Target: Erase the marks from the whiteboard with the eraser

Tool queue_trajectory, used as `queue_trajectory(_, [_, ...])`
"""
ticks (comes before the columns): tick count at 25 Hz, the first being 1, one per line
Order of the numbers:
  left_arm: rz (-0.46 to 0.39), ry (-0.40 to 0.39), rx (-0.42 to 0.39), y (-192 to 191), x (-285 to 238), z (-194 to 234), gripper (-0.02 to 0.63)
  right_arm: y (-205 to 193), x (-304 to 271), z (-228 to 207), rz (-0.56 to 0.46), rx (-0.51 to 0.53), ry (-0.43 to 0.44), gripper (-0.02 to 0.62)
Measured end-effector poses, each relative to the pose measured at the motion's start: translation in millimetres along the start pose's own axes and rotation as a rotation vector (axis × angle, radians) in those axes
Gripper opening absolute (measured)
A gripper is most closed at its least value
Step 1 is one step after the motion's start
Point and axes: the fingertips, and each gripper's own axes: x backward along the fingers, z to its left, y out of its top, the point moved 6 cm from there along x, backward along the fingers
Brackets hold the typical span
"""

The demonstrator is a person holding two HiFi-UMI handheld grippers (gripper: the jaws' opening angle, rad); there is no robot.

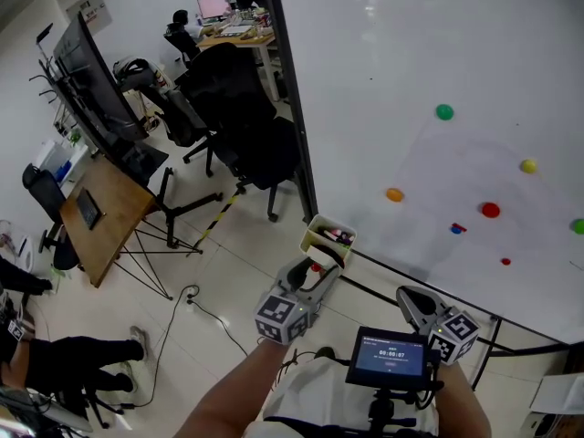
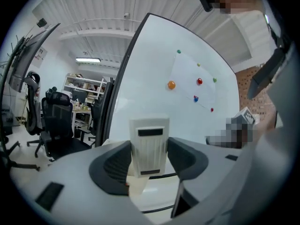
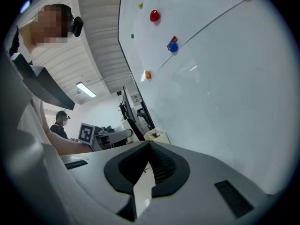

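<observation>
Our left gripper (image 2: 149, 159) pinches the eraser (image 2: 149, 142); right gripper (image 3: 149, 162) jaws pressed together, empty. Risk: eraser may twist loose against the whiteboard (image 1: 411, 44).

The whiteboard (image 1: 438, 53) with coloured magnets (image 1: 444, 112) fills 12 to 4 o'clock; the left claw (image 1: 317, 266) and right claw (image 1: 410, 297) sit near 6 o'clock, black chairs (image 1: 239, 108) at 11.

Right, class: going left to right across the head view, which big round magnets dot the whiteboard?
Round orange magnet, round green magnet, round red magnet, round yellow magnet, second green magnet at the edge.
</observation>
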Motion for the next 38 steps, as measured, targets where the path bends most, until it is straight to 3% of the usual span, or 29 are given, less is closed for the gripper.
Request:
queue_trajectory(7, [-0.099, -0.081, 0.110, 17.2, 14.1, -8.7, 0.265, 10.8, 7.8, 6.3, -0.033, -0.005, -0.034, 0.018])
queue_trajectory(14, [-0.170, -0.170, 0.145, 27.5, 34.4, -12.2, 0.264, 6.9, 5.6, 29.0, -0.032, -0.002, -0.042, 0.018])
queue_trajectory(28, [-0.198, -0.319, 0.228, 32.6, 45.6, -17.3, 0.258, -2.1, 9.5, 52.7, -0.036, -0.012, -0.108, 0.018])
queue_trajectory(31, [-0.180, -0.348, 0.206, 29.3, 39.5, -18.3, 0.258, -3.5, 15.6, 50.0, -0.054, -0.011, -0.147, 0.020])
queue_trajectory(38, [-0.109, -0.452, 0.060, 21.1, 16.6, -43.6, 0.259, -3.5, 51.6, 40.1, -0.118, -0.016, -0.286, 0.019])
